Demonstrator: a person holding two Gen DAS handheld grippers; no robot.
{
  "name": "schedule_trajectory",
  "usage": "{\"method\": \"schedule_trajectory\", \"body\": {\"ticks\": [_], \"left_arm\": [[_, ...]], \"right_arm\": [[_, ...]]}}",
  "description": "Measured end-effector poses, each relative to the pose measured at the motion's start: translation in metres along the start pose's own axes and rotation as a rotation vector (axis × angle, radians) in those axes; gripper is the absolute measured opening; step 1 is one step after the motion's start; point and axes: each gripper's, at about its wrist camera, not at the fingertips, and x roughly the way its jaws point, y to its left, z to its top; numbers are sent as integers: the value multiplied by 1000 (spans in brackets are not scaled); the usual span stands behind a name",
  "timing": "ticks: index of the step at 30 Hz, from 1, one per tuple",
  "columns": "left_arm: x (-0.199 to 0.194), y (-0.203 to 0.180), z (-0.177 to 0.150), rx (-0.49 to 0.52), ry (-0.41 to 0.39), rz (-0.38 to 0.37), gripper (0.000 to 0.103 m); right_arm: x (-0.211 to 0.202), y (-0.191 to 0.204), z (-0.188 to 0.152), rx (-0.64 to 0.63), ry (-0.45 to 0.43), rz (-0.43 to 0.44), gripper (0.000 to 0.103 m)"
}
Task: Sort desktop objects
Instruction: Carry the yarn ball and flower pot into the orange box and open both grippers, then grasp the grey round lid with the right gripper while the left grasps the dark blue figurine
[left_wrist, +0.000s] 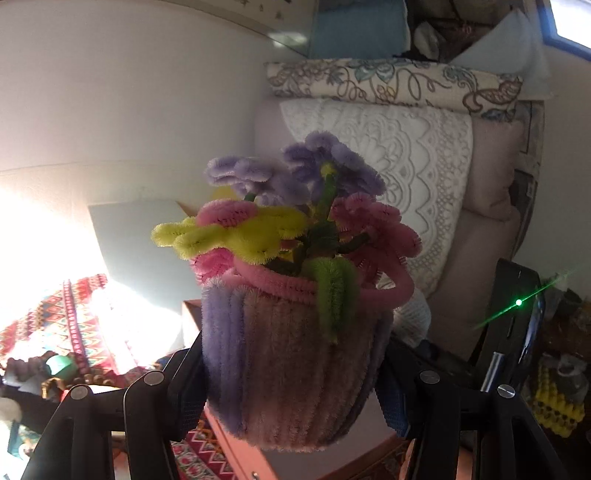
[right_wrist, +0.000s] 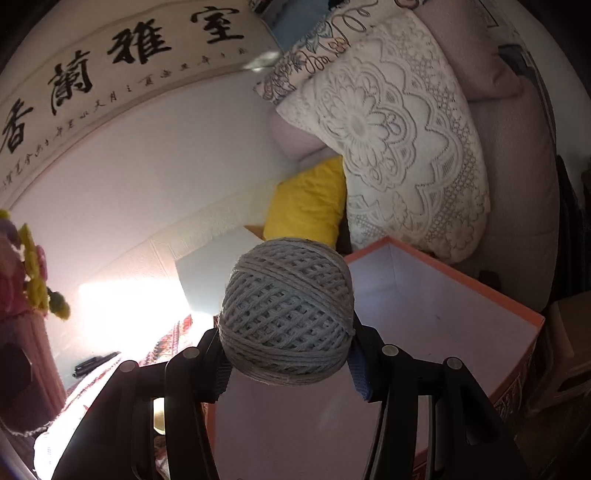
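My left gripper is shut on a fuzzy pipe-cleaner flower pot, lilac and pink, with purple, yellow and pink flowers on top; it hangs in the air, upright. My right gripper is shut on a grey ball of twine, held above the white inside of an orange-rimmed box. The same flower pot shows at the left edge of the right wrist view. A corner of the orange box lies under the pot in the left wrist view.
A white lace cushion and a yellow cushion lean behind the box, with a patterned cushion stacked above. A patterned red cloth covers the table at left. A black device with a green light stands at right.
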Motion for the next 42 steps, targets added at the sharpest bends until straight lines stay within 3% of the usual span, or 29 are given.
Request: {"method": "schedule_trajectory", "body": {"ticks": [5, 10, 17, 18, 19, 20, 21, 22, 23, 27, 31, 36, 39, 42], "left_arm": [[55, -14, -11, 31, 85, -12, 64], [98, -5, -25, -39, 172, -10, 64], [123, -7, -46, -36, 239, -7, 65], [123, -9, -48, -28, 244, -5, 69], [123, -10, -50, -23, 245, 2, 71], [121, -10, -51, -24, 238, 27, 80], [119, -7, -51, -28, 230, 58, 94], [116, -6, -49, -35, 220, 80, 101], [112, -4, -47, -45, 200, 83, 102], [95, 5, -37, -59, 168, 86, 102], [63, 16, -30, -60, 118, 119, 102], [8, 48, -38, -90, 87, 207, 102], [-30, 77, -60, -108, 105, 278, 102], [-75, 109, -92, -101, 133, 372, 102]], "right_arm": [[22, -26, -6, 19, 69, -6, 55], [29, -45, -8, 27, 114, -18, 55], [46, -53, -15, 24, 197, -36, 55], [47, -52, -17, 21, 199, -39, 56], [46, -51, -17, 28, 189, -60, 58], [43, -52, -17, 34, 171, -85, 62], [39, -51, -16, 36, 144, -111, 78], [33, -51, -14, 39, 106, -139, 95], [27, -49, -12, 42, 66, -157, 101], [17, -38, -8, 38, -9, -157, 101], [8, -11, -13, 13, -41, -112, 101], [-9, 45, -22, -46, -69, 16, 103], [-10, 91, -37, -121, -27, 124, 103], [-12, 142, -66, -193, 74, 297, 103]]}}
